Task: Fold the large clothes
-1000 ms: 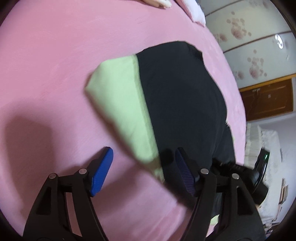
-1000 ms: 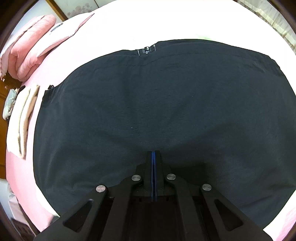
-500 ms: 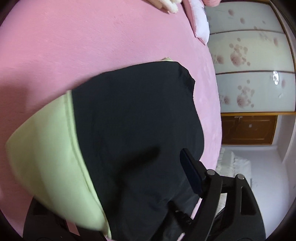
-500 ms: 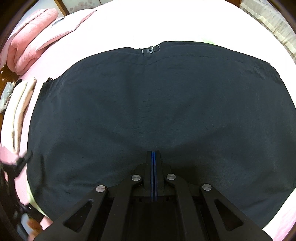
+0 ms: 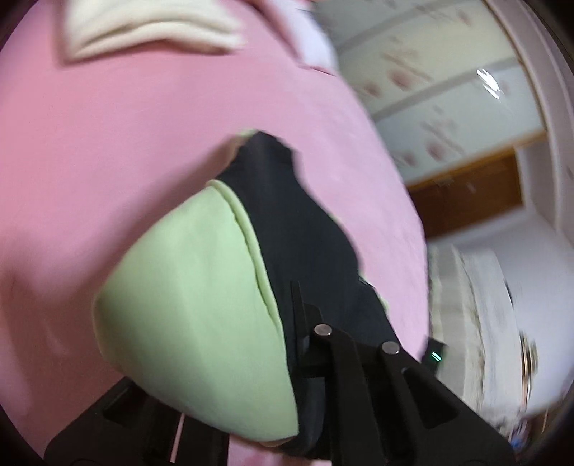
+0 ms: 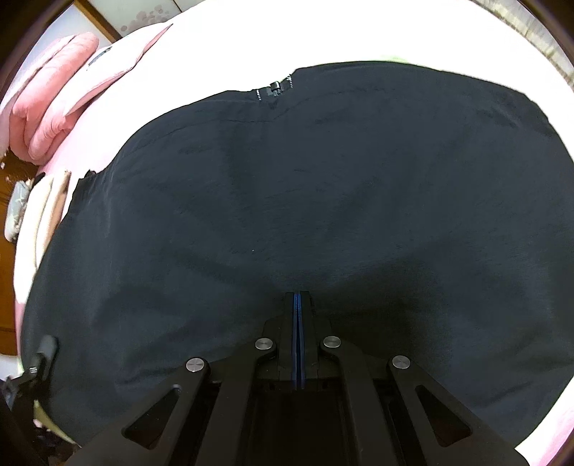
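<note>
On the pink bedspread (image 5: 107, 143), both tongs grip jacket (image 6: 287, 179)

My left gripper (image 5: 287, 358) is mostly buried: the black and green jacket (image 5: 201, 315) drapes over one finger, so I cannot tell how my jaws stand. Beyond my fingers, the cream folded cloth (image 5: 150, 32) is smeared and cut by the top edge. My right gripper (image 6: 298, 304) hides the jacket edge beneath; the bedding ahead is blown out white.
</note>
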Demonstrator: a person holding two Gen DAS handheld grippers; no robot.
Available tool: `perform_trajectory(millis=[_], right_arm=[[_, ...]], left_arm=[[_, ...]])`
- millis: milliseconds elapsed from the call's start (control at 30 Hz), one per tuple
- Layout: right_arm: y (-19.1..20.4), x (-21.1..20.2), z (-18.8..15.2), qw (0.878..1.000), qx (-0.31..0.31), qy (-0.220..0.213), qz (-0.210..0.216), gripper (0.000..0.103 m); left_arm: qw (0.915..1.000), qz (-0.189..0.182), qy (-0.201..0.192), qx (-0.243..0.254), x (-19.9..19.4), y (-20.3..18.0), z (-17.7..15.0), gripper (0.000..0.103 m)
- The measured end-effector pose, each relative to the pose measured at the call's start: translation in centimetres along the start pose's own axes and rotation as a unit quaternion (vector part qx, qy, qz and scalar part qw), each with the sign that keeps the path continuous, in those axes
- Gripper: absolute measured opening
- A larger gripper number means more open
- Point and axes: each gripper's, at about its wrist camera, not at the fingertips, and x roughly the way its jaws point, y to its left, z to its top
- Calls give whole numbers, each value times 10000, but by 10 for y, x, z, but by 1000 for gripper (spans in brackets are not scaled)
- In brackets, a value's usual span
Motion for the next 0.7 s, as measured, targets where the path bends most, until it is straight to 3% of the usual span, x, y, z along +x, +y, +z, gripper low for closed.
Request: perform_trajectory(millis=[167, 400, 700], right_arm=[[-9, 0, -2, 9994, 232, -34, 248, 0], [-5, -5, -3, 9994, -204, -103, 243, 0], [-30, -14, 2, 9943, -500, 37, 942, 0]], left_arm=[[9986, -177, 74, 493, -13, -24, -1, 5], [9923, -216, -168, 1211, -40, -69, -24, 5], [9597, -176, -444, 2768, -73, -174, -100, 5]])
